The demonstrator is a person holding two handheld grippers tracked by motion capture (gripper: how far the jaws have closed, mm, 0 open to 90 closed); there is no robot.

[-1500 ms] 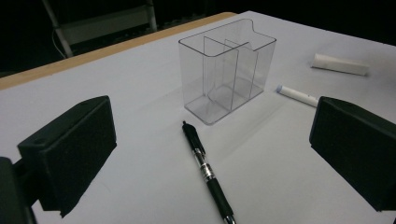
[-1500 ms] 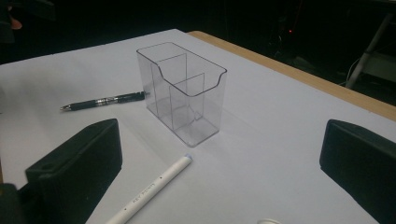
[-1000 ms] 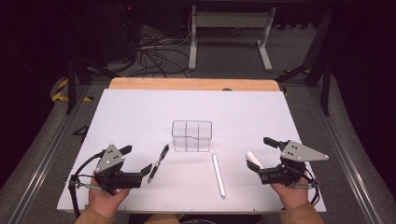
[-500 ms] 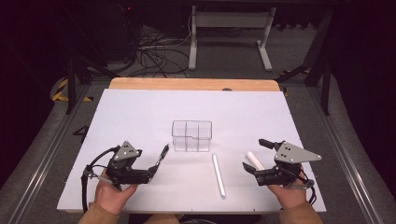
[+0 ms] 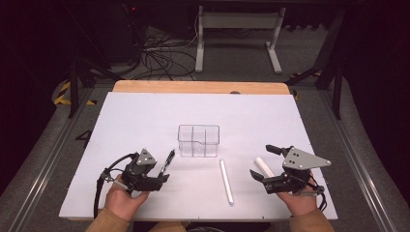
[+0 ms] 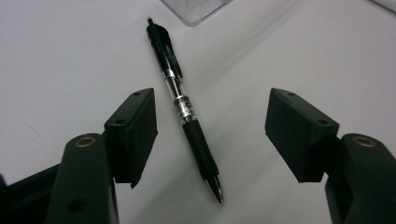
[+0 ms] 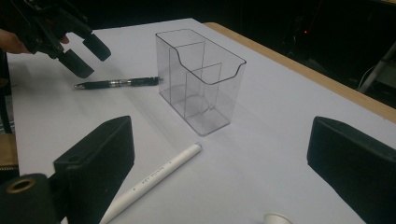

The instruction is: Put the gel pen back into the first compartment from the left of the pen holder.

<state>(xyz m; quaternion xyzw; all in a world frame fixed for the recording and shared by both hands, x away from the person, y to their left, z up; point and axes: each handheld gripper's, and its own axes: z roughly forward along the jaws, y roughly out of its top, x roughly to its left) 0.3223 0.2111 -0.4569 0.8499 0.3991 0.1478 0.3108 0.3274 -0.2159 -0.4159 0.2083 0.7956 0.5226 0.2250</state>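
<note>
1. On the table (image 5: 145, 116), near the middle, stands a clear box (image 5: 198, 140) (three compartments).
2. Right gripper (image 5: 263, 164): jaws spread, nothing between them, just beside a white tube (image 5: 264, 166).
3. Left gripper (image 6: 210, 135): jaws have just been closing around the pen (image 6: 187, 109), pads not touching it.
4. A white marker (image 5: 226, 181) lies between the grippers.
5. The pen lies flat, left of the box.

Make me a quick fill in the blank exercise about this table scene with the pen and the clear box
1. The black pen lies flat on the table between the open jaws of the ____ gripper.
2. The clear organizer holds ____ pens.
3. The long white pen lies between the two grippers, nearer the person than the ____.
4. The right gripper has its jaws ____.

Missing words: left; no; organizer; open
</note>
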